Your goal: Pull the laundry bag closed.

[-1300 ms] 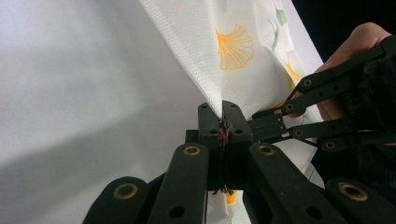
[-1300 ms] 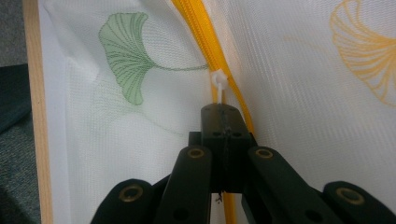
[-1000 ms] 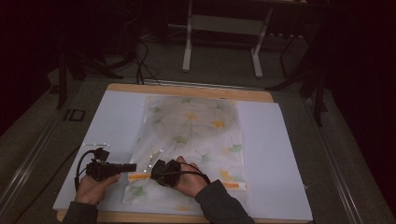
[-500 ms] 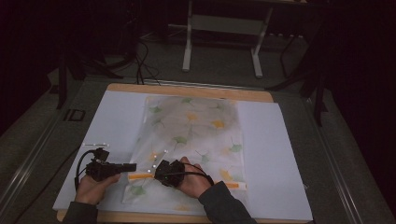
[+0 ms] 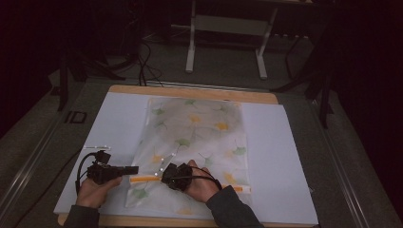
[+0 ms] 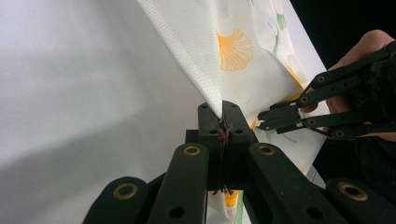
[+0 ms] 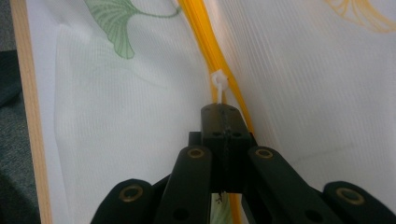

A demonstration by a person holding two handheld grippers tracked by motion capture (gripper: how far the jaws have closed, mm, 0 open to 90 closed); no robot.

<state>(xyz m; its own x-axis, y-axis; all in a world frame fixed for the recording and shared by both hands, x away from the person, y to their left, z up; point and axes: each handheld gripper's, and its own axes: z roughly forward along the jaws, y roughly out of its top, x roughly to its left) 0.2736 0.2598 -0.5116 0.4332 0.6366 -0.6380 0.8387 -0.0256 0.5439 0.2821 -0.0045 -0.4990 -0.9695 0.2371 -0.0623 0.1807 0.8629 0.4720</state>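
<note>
Our right tongs (image 5: pixel 165 174) have crept left along the zipper (image 5: pixel 145 179), clamped on its pull (image 7: pixel 219 86); left tongs (image 5: pixel 134 169) clamp the bag (image 5: pixel 199 128) corner.

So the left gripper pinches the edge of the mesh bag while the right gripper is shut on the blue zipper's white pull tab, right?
Not quite: the zipper is yellow-orange, not blue, as the right gripper view shows. The rest holds: the left gripper pinches the edge of the mesh bag, and the right gripper is shut on the white pull tab.

White leaf-print mesh bag (image 5: pixel 195 142) – flat, yellow zipper (image 5: pixel 147 179) – white pull (image 7: pixel 219 86)
</note>
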